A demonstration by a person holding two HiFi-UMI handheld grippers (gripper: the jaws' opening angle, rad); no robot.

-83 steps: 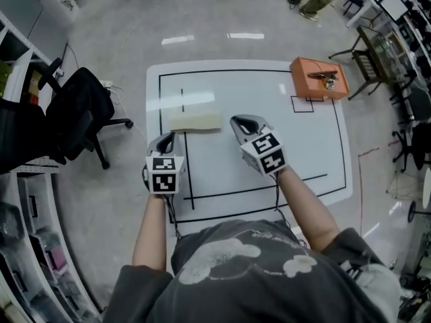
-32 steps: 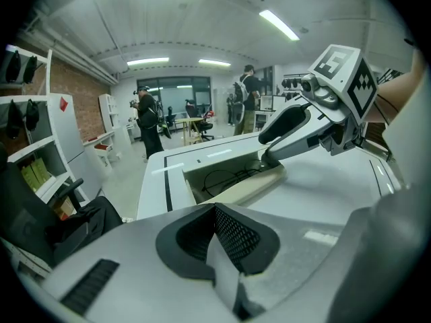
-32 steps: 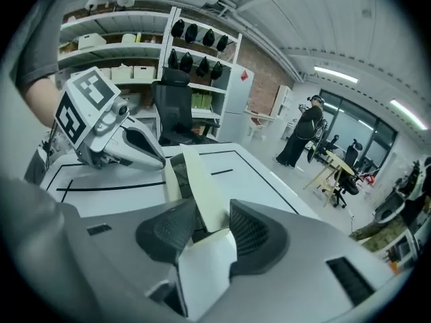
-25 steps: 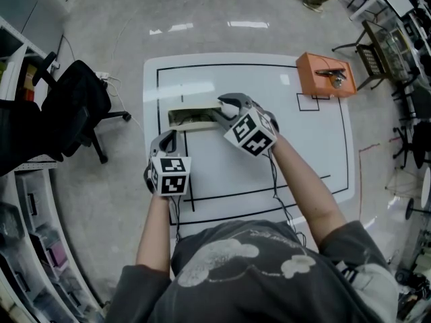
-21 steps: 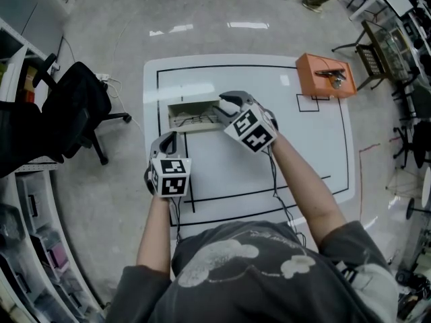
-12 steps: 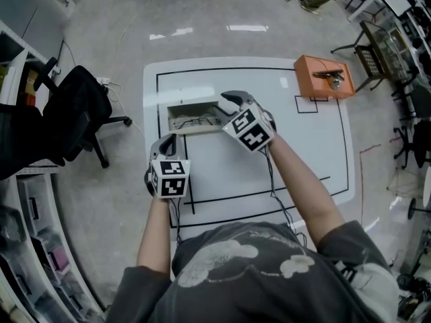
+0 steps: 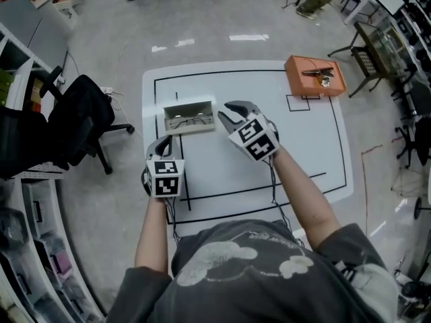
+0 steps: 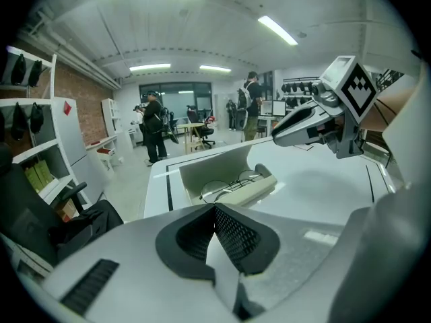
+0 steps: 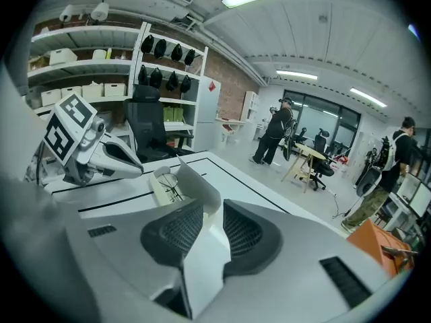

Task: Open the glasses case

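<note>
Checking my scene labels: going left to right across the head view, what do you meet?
Black office chair → open glasses case → right claw, jaws closing with nothing between them → orange box.

The glasses case (image 7: 190, 116), left of centre, had a matt cream shell and held thin wire-framed glasses (image 8: 232, 184). The white table (image 7: 303, 153) looked smooth with a faint sheen. The polished grey floor (image 7: 202, 19) mirrored ceiling lights. The left gripper (image 8: 215, 207) was matt grey plastic with black ribbed pads (image 8: 239, 237).
</note>
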